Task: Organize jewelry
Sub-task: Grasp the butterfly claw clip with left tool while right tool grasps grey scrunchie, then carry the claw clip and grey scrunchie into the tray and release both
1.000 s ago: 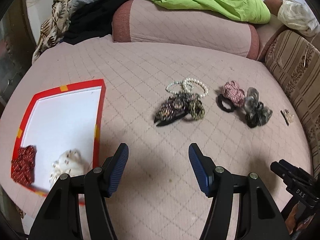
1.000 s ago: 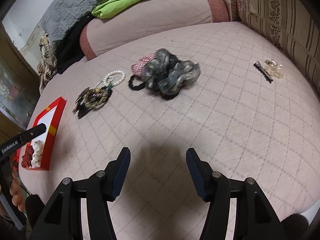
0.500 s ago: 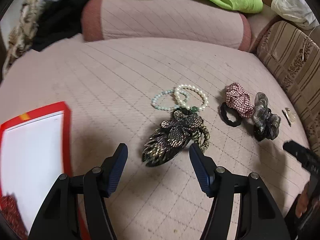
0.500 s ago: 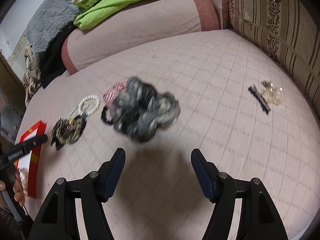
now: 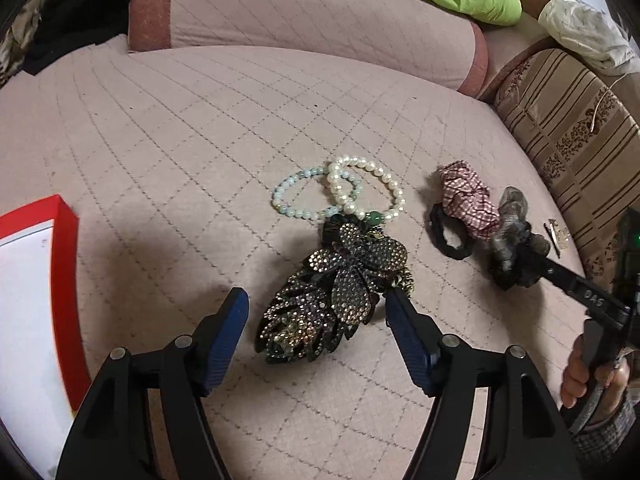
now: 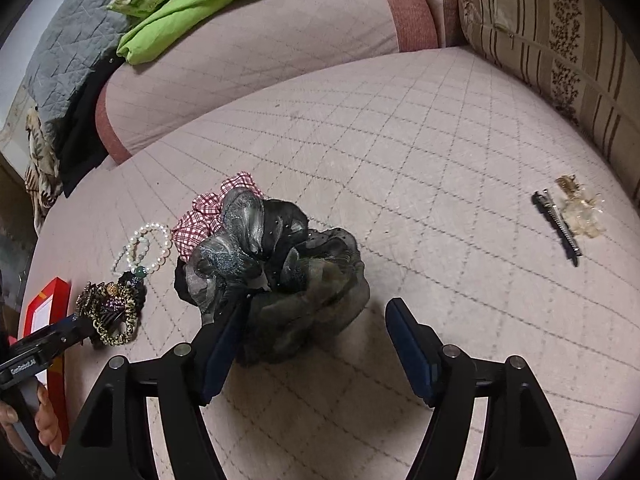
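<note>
In the left wrist view, my left gripper [image 5: 316, 332] is open, its fingers on either side of a dark rhinestone hair clip [image 5: 332, 296] lying on the pink quilted sofa seat. Two pearl bracelets [image 5: 340, 192] lie just beyond it. In the right wrist view, my right gripper [image 6: 312, 340] is open around the near side of a grey-black organza scrunchie [image 6: 280, 264]; the left finger touches its edge. A red checked scrunchie [image 6: 204, 216] lies behind it. The red-rimmed white tray [image 5: 24, 296] is at the left.
A black hair tie [image 5: 448, 236] lies by the checked scrunchie. A black hair pin [image 6: 560, 228] and a clear clip [image 6: 580, 212] lie at the right. The bolster [image 6: 248, 52], green cloth [image 6: 208, 4] and striped cushion [image 6: 560, 40] border the seat.
Both grippers have moved forward and down: the left now straddles the rhinestone clip, the right has closed in on the grey-black scrunchie. Both stay open.
</note>
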The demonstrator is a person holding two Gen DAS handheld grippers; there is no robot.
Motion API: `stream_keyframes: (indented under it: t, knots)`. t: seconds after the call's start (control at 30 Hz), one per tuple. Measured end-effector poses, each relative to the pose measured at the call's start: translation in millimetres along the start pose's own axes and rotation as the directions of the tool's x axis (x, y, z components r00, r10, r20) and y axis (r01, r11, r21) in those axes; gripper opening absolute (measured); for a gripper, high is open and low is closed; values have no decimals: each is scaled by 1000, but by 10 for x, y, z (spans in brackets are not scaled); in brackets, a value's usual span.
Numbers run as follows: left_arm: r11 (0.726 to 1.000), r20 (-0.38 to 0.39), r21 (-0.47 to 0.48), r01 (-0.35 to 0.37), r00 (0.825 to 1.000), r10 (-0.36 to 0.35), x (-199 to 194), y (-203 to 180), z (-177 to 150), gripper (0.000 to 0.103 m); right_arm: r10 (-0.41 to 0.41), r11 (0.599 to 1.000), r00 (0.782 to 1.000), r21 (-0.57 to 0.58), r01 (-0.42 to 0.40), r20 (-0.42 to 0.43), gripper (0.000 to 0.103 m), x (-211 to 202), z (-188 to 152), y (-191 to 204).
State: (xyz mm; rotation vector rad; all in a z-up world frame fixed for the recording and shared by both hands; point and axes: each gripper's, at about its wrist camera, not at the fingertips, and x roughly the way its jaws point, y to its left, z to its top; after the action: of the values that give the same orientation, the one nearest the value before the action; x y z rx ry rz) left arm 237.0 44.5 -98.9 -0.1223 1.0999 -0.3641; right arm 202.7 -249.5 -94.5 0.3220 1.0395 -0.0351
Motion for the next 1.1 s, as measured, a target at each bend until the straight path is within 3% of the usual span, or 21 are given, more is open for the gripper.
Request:
stream_keyframes:
  t: [0.03, 0.1, 0.23, 0.5, 0.57, 0.63, 0.73, 0.77, 0.9, 0.97, 1.0, 1.03, 1.07, 1.1]
  knots:
    - [1000, -3, -5, 14, 1000, -14, -2, -7, -1, 66, 8, 1000, 1000, 1, -8, 2, 68, 8, 3, 17]
    - [1000, -12, -11, 27, 1000, -27, -15, -28, -10, 48, 19, 1000, 1000, -11, -19, -6, 35, 16, 7, 53]
    - [999, -5, -22, 36, 999, -36, -108, -77, -72, 41, 29, 999, 1000, -20, -29, -7, 20, -23, -2, 99]
    - [1000, 56, -25, 1, 998, 0, -641, -174, -249, 40, 70, 998, 998, -7, -70, -2, 16, -344, -137, 87]
    - [1000, 55, 16, -24, 998, 23, -786, -266, -331, 40, 122, 992, 992, 10, -122, -11, 16, -453, -212, 61]
    - [992, 57, 96, -87, 995, 82, -897, -416, -443, 40, 181, 983, 983, 35, -180, -22, 16, -528, -281, 34]
    - [945, 118, 225, -237, 969, 215, -1026, -638, -624, 40, 160, 987, 987, 14, -160, -23, 16, -641, -384, 43]
    - [937, 129, 246, -248, 966, 222, -1063, -674, -666, 40, 158, 987, 987, 3, -158, -20, 16, -690, -417, 58]
    - [954, 133, 240, -177, 980, 149, -1280, -683, -784, 40, 181, 983, 983, -22, -181, -6, 16, -875, -505, 128]
    - [960, 119, 217, -177, 981, 154, -1337, -654, -817, 40, 263, 965, 965, -12, -263, -11, 16, -962, -534, 166]
    - [923, 149, 231, -307, 949, 278, -1344, -683, -852, 40, 277, 961, 961, -5, -277, -15, 16, -986, -547, 174]
    - [875, 190, 265, -405, 912, 364, -1327, -753, -891, 40, 201, 978, 980, -55, -201, 1, 16, -1036, -563, 258]
    - [825, 234, 302, -478, 876, 421, -1333, -821, -938, 40, 134, 985, 991, -111, -131, 21, 16, -1070, -589, 338]
    - [796, 266, 325, -511, 857, 442, -1355, -874, -982, 40, 104, 983, 994, -153, -98, 36, 16, -1095, -615, 413]
